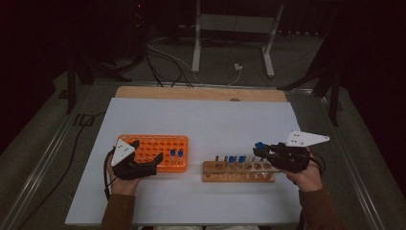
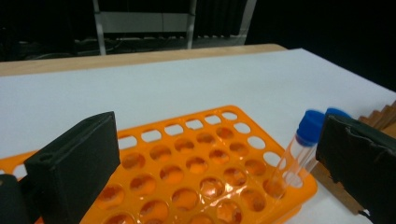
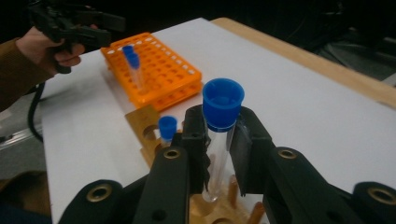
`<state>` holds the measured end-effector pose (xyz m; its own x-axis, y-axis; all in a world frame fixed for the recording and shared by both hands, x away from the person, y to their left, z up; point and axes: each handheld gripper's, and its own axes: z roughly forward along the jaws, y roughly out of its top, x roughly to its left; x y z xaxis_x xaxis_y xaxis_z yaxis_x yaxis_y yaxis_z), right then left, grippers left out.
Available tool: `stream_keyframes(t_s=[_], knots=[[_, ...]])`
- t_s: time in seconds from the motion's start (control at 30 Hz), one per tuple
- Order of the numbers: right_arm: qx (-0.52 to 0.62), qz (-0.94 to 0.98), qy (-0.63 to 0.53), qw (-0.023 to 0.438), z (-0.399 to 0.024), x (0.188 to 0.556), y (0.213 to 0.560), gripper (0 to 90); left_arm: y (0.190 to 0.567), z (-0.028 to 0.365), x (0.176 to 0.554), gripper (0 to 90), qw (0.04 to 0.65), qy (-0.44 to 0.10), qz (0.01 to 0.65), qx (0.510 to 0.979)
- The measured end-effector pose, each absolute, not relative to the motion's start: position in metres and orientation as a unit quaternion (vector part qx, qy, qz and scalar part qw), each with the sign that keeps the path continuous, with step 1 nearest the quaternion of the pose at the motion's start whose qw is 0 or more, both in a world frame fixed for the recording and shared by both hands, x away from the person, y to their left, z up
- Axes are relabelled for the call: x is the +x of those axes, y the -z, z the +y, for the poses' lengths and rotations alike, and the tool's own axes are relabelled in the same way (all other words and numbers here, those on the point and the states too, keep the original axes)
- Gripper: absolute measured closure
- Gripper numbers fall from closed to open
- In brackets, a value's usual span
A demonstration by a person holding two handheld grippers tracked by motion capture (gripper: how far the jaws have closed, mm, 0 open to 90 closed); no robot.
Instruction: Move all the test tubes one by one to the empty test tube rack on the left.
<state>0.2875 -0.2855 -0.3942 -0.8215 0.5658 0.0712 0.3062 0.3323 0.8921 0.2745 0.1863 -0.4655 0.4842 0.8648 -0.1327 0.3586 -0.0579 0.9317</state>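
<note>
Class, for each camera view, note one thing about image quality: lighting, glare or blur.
High view: dim, the room black around the white table, detail soft. Left gripper view: brighter; glare glints on the orange rack, and the near jaws and the tube cap are blurred. Right gripper view: the held tube is fairly sharp, the far hand soft.

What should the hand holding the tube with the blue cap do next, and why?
Probably carry it left to the orange plastic rack. The right gripper is shut on the clear blue-capped tube, held upright just above the wooden rack. Two capped tubes already stand in the orange rack, which has many free holes, and the left gripper waits open beside it.
</note>
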Motion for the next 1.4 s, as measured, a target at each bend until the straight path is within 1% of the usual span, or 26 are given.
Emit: stream_keyframes(t_s=[0.2,0.47,0.97,1.4], knots=[[0.278,0.799,-0.516,0.135,-0.287,0.293,0.388,76.8,0.456,0.181,0.275,0.7,0.527,-0.247,0.436,0.686],[0.288,0.791,-0.521,0.141,-0.276,0.305,0.385,76.8,0.445,0.174,0.277,0.7,0.527,-0.254,0.422,0.693],[0.302,0.785,-0.524,0.135,-0.253,0.322,0.378,76.8,0.436,0.169,0.282,0.7,0.529,-0.254,0.42,0.692],[0.313,0.785,-0.519,0.127,-0.226,0.335,0.378,76.8,0.428,0.138,0.291,0.7,0.531,-0.251,0.395,0.707]])
